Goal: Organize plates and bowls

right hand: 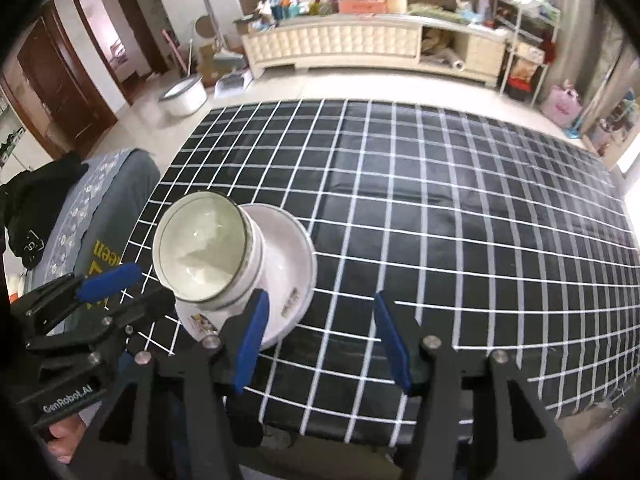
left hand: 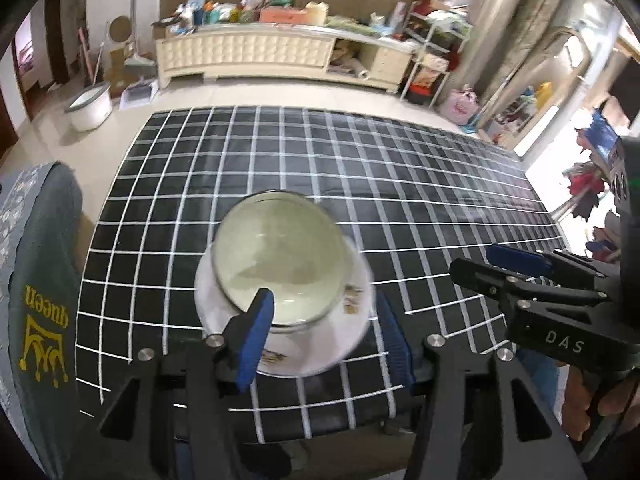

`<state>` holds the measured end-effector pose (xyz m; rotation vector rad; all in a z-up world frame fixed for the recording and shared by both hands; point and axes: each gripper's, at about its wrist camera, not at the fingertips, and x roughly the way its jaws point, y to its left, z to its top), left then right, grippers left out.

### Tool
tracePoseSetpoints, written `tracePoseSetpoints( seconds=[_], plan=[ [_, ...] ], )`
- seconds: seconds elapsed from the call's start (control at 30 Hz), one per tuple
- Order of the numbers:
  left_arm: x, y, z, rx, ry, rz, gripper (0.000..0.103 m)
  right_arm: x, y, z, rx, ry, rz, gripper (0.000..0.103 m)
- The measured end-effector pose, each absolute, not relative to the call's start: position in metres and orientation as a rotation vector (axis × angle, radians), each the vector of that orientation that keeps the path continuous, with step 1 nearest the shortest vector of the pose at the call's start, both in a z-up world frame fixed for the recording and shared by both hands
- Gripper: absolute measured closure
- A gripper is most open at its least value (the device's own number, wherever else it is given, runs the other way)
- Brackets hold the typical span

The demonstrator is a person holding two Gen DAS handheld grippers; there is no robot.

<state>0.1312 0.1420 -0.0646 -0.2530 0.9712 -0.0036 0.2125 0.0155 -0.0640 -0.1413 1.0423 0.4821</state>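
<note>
White stacked bowls sitting on plate, near front-left edge of checked tablecloth. Left gripper and right gripper both released, gripping nothing. Looking done; nothing else visible to sort.

The room is evenly and brightly lit by daylight from the blown-out window on the right. Sheen is seen on the black checked tablecloth. The bowl is smeared by motion blur. Straight lines are bent and corners blackened by fisheye distortion.
</note>
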Motion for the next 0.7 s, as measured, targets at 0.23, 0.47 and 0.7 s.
tracePoseSetpoints(
  seconds=[0.23, 0.47, 0.7],
  plan=[
    [0.110, 0.113, -0.042, -0.196, 0.903, 0.030, 0.051, 0.175, -0.027, -0.029, -0.113, 0.872, 0.383, 0.025],
    [0.089, 0.092, -0.030, -0.129, 0.840, 0.021, 0.051, 0.145, -0.053, -0.009, -0.120, 0.767, 0.313, 0.016],
    [0.067, 0.073, -0.012, -0.112, 0.766, 0.005, 0.022, 0.122, -0.077, 0.009, -0.096, 0.698, 0.280, 0.014]
  ],
)
